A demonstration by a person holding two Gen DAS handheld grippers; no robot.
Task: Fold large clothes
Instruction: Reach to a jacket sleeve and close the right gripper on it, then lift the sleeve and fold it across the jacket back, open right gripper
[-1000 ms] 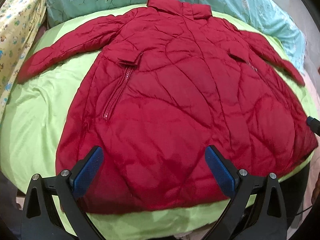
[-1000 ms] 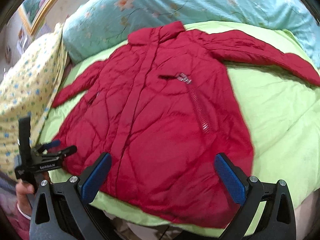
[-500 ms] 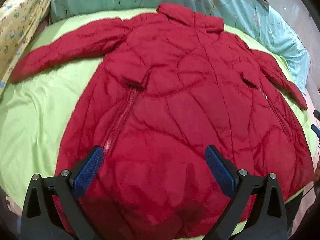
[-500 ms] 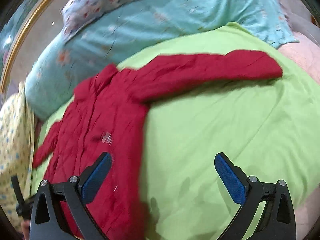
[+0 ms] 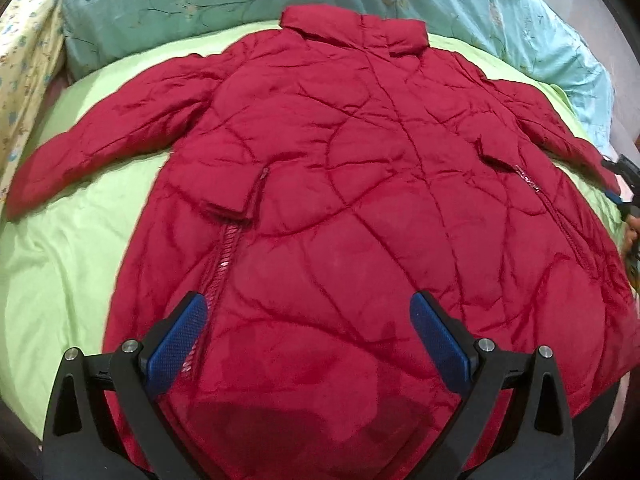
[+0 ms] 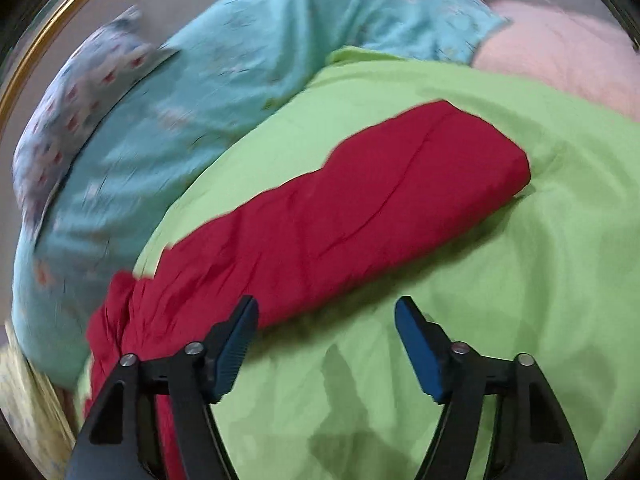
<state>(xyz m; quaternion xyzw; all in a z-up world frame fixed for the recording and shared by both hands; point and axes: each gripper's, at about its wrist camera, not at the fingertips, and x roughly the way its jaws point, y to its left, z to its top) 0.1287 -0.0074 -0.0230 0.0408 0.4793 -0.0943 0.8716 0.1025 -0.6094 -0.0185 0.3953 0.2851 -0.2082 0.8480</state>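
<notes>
A red padded coat (image 5: 340,208) lies spread flat, front up, on a green sheet (image 5: 60,248), its collar toward the blue quilt (image 5: 200,4) at the head of the bed and both sleeves out to the sides. Nothing is folded yet.

A second ago both grippers looked down over the coat's body from the hem end. Since then the left gripper (image 5: 308,340) has dropped closer over the lower front, its fingers wide apart and empty, hanging above the hem without gripping it. The right gripper (image 6: 326,344) has swung away from the body altogether — it now faces the right sleeve (image 6: 352,208), which stretches across the sheet toward a pink blanket (image 6: 560,52). Its fingers have narrowed a little but remain parted and hold nothing; the left fingertip (image 6: 240,332) sits just at the sleeve's lower edge, the other over bare sheet.

That shift suggests the sleeve comes first — likely grasped near the cuff and laid across the chest before the body is folded.
</notes>
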